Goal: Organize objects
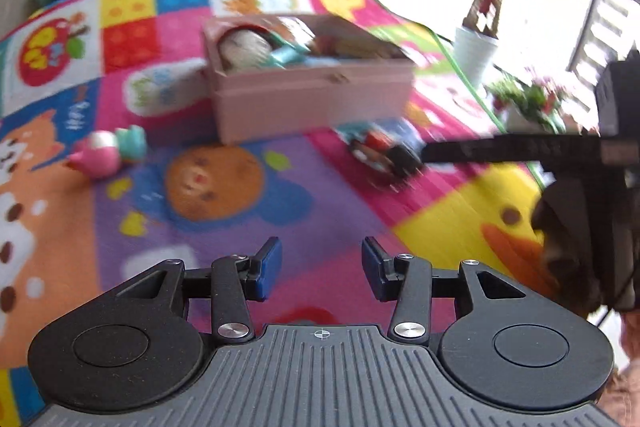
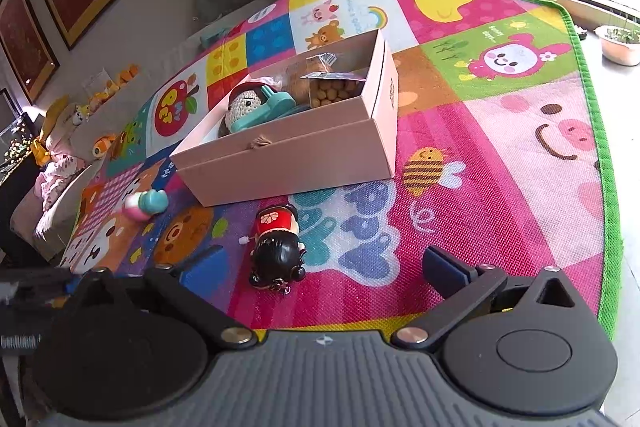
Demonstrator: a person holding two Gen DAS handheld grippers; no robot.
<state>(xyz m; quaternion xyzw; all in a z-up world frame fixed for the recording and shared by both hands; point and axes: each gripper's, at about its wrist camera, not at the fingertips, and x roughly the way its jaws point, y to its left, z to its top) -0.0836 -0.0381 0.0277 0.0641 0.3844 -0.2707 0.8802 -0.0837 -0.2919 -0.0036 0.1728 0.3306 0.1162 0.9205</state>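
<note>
**Mei:** Right wrist view first: why is the right claw [image 2: 320, 267] spread so wide with nothing in it?

**Tom:** I'd say it's sized for the wind-up doll [image 2: 278, 247]. That doll lies on its side on the play mat [image 2: 500, 155], black hair toward the camera, between the two blue pads but touching neither. Wide jaws leave room to come down around the round head.

**Mei:** And the pink box [image 2: 296, 155]?

**Tom:** It sits open just beyond the doll, already holding a crocheted doll [image 2: 248, 103], a teal toy [image 2: 272, 107] and a clear tub of small round snacks [image 2: 332, 91]. It looks like the collecting place, so the doll probably belongs there too.

**Mei:** What about the left claw [image 1: 322, 269]?

**Tom:** In the left wrist view its jaws stand partly apart and empty, hanging over the purple patch of the mat. The picture is blurred, so detail is poor.

**Mei:** Anything else loose?

**Tom:** A pink and teal toy [image 1: 106, 155] lies on the mat, left of the box and well apart from the doll. My guess is the left claw is meant for that one, since it's on that side.
</note>
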